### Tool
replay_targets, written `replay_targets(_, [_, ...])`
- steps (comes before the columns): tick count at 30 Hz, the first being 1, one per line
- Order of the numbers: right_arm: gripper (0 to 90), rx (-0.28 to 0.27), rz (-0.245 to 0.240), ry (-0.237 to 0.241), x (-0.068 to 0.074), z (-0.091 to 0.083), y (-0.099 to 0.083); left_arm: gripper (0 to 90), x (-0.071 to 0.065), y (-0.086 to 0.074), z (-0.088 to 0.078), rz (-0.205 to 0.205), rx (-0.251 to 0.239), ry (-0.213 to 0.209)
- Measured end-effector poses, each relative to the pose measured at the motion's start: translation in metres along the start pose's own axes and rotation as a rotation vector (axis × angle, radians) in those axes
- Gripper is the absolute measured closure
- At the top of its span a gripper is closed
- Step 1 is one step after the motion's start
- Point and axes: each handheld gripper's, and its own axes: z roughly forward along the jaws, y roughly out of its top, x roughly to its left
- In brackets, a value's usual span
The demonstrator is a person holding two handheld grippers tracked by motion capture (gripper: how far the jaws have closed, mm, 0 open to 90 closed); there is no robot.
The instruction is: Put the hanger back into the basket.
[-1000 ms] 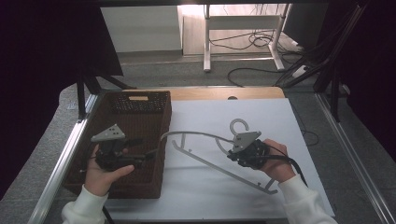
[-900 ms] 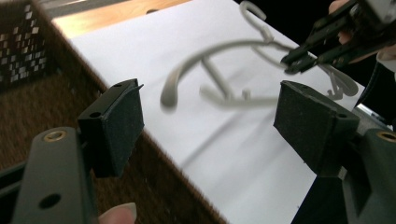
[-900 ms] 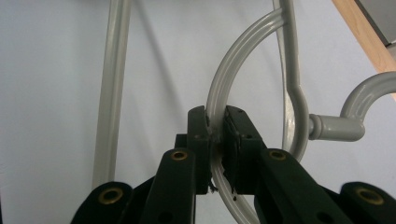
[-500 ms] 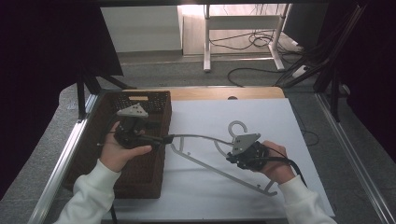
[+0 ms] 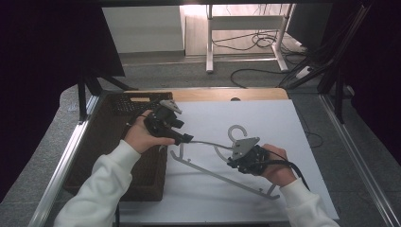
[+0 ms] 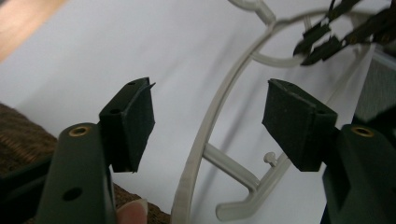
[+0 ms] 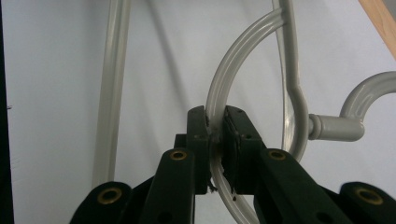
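Meanwhile right hand-held gripper [image 7: 215, 135] clamps the hanger [image 7: 224, 88]; left hand-held gripper [image 6: 208, 123] gapes.

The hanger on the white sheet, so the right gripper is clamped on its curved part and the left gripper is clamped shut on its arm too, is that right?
Not quite. The right gripper is shut on the hanger, on its curved bar, but the left gripper is not clamped. The left gripper view shows its jaws wide open, with the hanger's arm running between them and touching neither pad.
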Motion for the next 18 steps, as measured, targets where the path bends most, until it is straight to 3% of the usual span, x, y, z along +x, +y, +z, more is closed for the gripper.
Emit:
replay_targets(1, [80.9,0.0,0.0,0.0,0.0,0.0,0.0,35.3,0.0,0.0,0.0,0.0,0.0,0.0])
replay_targets(5, [80.9,0.003,-0.015,0.008,0.002,0.001,0.001,37.9,0.001,0.013,0.014,0.031,0.075,-0.021])
replay_targets(9, [80.9,-0.002,-0.027,0.007,0.004,0.002,0.001,40.4,0.008,0.02,0.028,0.031,0.134,-0.056])
replay_targets(14, [80.9,0.002,-0.04,0.003,0.004,0.001,0.002,42.7,0.016,0.02,0.047,0.022,0.202,-0.132])
replay_targets(16, [80.9,-0.002,-0.039,0.003,0.004,0.0,0.001,46.2,0.016,0.02,0.055,0.021,0.222,-0.15])
replay_targets(18, [80.9,0.004,-0.041,-0.005,0.003,0.0,0.001,59.3,0.015,0.02,0.06,0.033,0.237,-0.172])
